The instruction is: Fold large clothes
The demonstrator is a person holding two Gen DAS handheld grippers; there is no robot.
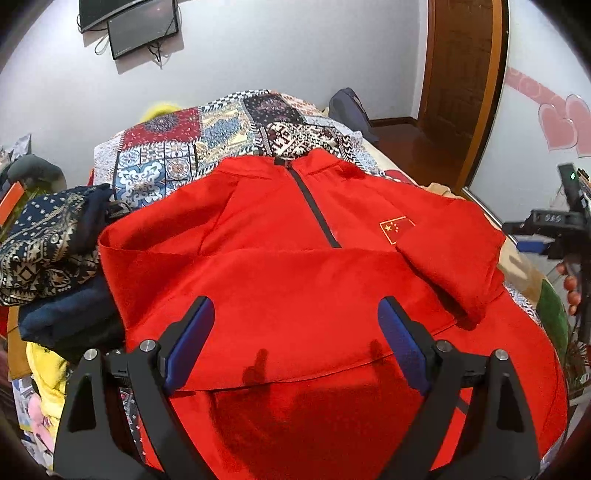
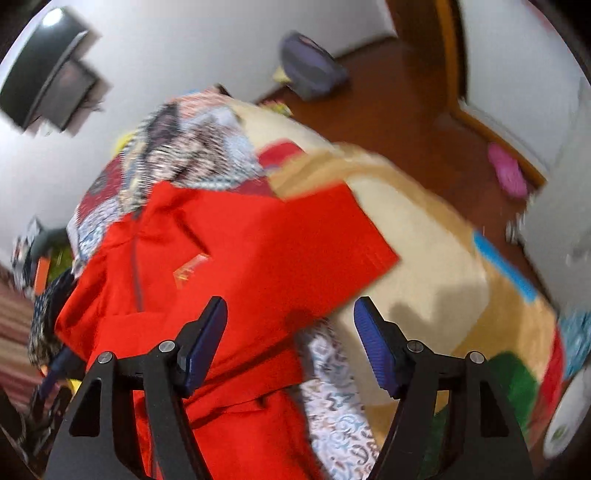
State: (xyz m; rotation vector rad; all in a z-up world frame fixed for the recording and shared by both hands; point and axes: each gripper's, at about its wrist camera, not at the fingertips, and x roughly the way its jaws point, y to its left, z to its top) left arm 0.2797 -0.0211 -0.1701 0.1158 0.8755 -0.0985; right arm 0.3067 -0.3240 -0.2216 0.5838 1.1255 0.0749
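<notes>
A: Jacket (image 1: 295, 288) location?

B: One red jacket, spread front-up on the bed (image 2: 417, 236), collar toward the wall. Zip (image 1: 314, 206) runs down from the collar, flag patch (image 1: 397, 229) on the chest. One sleeve (image 1: 450, 258) is folded across the chest by the patch, another red fold lies across the middle.

A: My grippers?

B: Left gripper (image 1: 295, 343) hovers over the jacket's lower part, jaws wide apart, nothing between them. Right gripper (image 2: 290, 343) also spread wide, empty, over the jacket's edge; that view is blurred. In the left view I see the right one off past the bed's side.

A: Containers?

B: Can't pick out any for sure.

A: Around it?

B: Patchwork quilt (image 1: 207, 136) beyond the collar, partly under the jacket. Dark patterned clothes pile (image 1: 48, 240) just beside the jacket's side, touching it. Yellow cloth (image 1: 48, 369) below that pile. Two screens (image 1: 140, 26) on the wall. One wooden door (image 1: 461, 81). One dark bag (image 1: 349, 110) past the bed's far corner. Heart stickers (image 1: 565, 125), two, on the glass. One pink thing (image 2: 508, 175) on the floor, too blurred to name.
</notes>
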